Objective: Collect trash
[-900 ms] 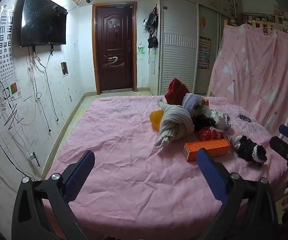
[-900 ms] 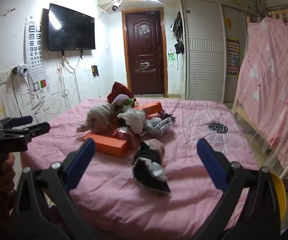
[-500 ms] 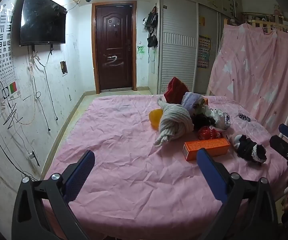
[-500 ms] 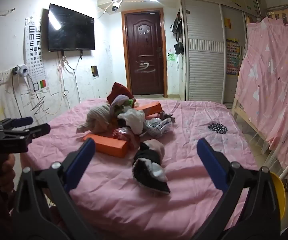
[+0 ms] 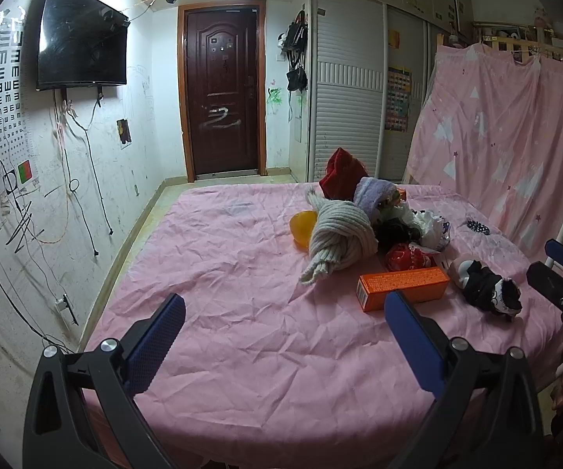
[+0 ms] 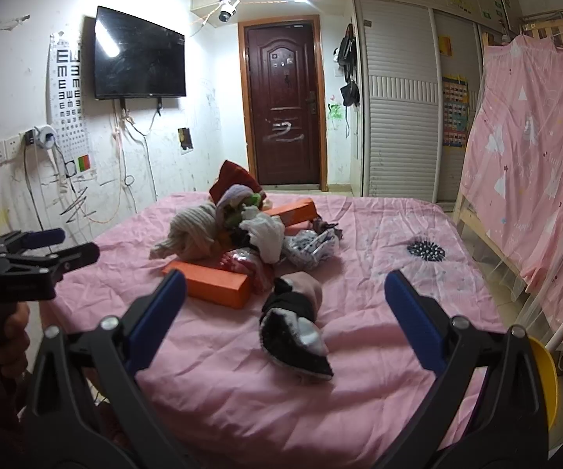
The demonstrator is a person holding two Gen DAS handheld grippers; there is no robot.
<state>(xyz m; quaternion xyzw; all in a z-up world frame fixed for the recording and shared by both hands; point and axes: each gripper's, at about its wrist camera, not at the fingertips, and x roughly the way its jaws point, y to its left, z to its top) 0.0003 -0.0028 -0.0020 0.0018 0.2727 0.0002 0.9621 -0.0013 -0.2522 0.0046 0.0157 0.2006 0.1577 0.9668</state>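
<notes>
Both grippers wide open, nothing held. L gripper over bare pink bed — clutter pile far right of it, orange box at pile's near edge. R gripper near side of pile, black/grey sock lying between its jaws, not touching.

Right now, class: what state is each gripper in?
Left gripper: open, holding nothing.
Right gripper: open, holding nothing.
</notes>
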